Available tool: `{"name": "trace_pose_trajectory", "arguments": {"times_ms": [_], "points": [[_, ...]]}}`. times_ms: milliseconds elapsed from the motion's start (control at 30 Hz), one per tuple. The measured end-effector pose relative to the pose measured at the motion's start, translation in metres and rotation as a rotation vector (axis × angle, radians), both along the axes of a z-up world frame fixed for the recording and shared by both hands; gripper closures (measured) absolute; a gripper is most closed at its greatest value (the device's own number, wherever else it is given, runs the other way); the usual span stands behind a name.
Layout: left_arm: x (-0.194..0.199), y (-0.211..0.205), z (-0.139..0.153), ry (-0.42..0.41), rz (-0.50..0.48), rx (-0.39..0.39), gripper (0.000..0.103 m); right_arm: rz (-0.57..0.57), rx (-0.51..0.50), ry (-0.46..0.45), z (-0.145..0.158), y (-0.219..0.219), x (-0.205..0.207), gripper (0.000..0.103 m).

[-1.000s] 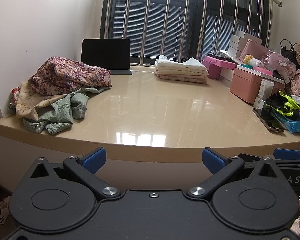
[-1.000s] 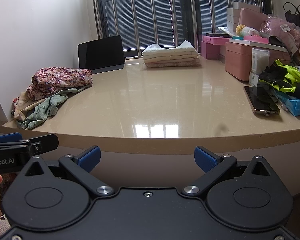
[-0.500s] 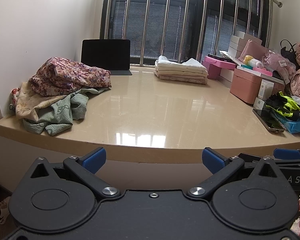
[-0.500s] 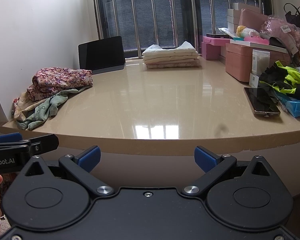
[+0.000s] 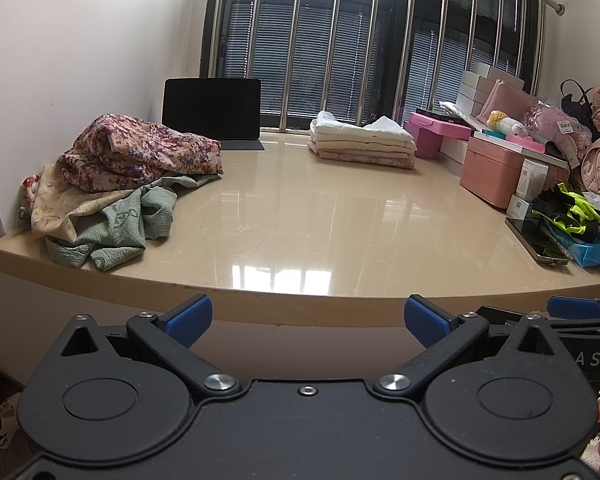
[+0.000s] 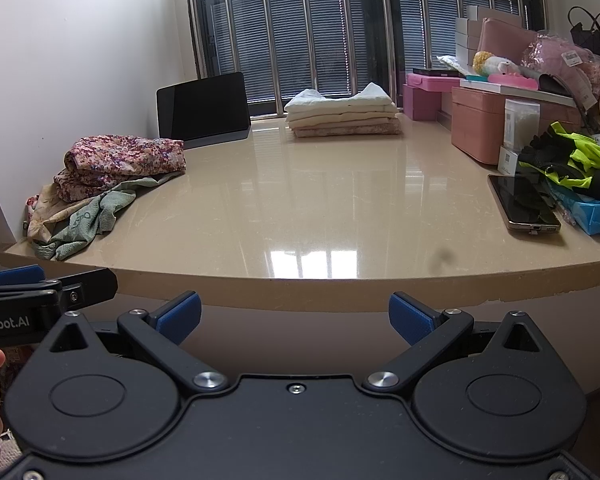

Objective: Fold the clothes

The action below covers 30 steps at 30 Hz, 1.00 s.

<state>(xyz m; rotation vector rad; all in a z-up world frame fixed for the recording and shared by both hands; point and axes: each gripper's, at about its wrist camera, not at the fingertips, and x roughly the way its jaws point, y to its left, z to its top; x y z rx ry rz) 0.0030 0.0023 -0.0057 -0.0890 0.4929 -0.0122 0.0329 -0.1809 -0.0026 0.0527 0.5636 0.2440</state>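
Observation:
A heap of unfolded clothes lies at the table's left end: a floral garment (image 5: 140, 152) (image 6: 124, 160) on top, a cream one (image 5: 60, 204) under it and a green one (image 5: 128, 224) (image 6: 88, 220) hanging toward the front edge. A neat stack of folded clothes (image 5: 360, 140) (image 6: 340, 116) sits at the back by the window. My left gripper (image 5: 308, 320) is open and holds nothing, below and in front of the table edge. My right gripper (image 6: 296, 316) is open too, level beside it and just as far back.
The glossy beige table (image 5: 320, 216) (image 6: 320, 200) has a dark tablet (image 5: 212, 110) propped at the back left. Along the right stand pink boxes (image 5: 496, 172), a phone (image 6: 524, 204), a black and neon-yellow garment (image 6: 568, 160) and bags. The window has metal bars.
Both grippers have crept slightly closer to the table and stay open. The clothes have not moved.

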Motion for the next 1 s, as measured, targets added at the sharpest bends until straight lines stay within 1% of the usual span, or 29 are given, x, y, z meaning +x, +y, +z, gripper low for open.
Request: {"name": "trace_pose_trajectory", "arguments": {"times_ms": [1000], "points": [[0.0006,0.0003,-0.0012,0.010,0.001,-0.003,0.000,0.000,0.003,0.010,-0.0020,-0.0015,0.0010,0.001]]}}
